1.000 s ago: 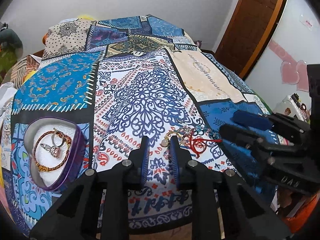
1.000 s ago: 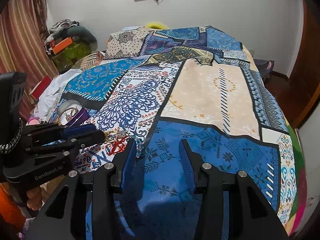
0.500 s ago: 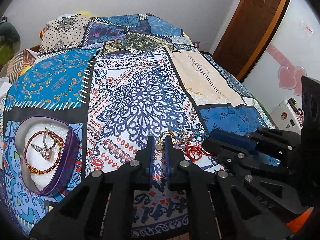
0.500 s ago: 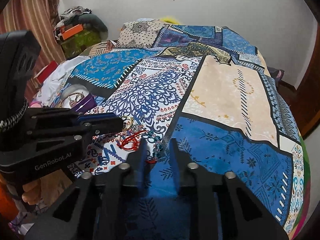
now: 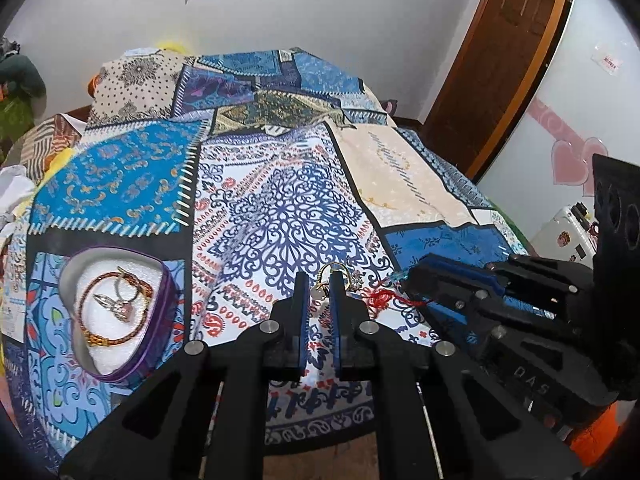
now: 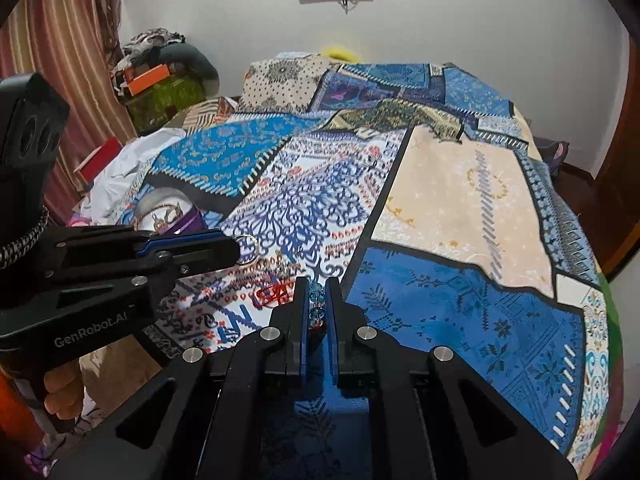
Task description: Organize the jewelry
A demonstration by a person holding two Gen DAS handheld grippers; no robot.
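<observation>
Both of your grippers have just been closing on the tangle lying on the patchwork bedspread (image 5: 280, 208): the left gripper (image 5: 320, 284) pinches the gold ring (image 5: 334, 270), the right gripper (image 6: 318, 300) clamps the blue-bead strand (image 6: 315, 294). Red cord (image 5: 380, 300) runs between them — roughly three o'clock from the left tips. Your heart-shaped jewelry box (image 5: 160, 320) sits at nine o'clock, nearer the left hand. How the pieces interlink is probably hidden.

A patchwork bedspread (image 5: 280, 208), wooden door (image 5: 508, 52) and striped curtain (image 6: 52, 60).
</observation>
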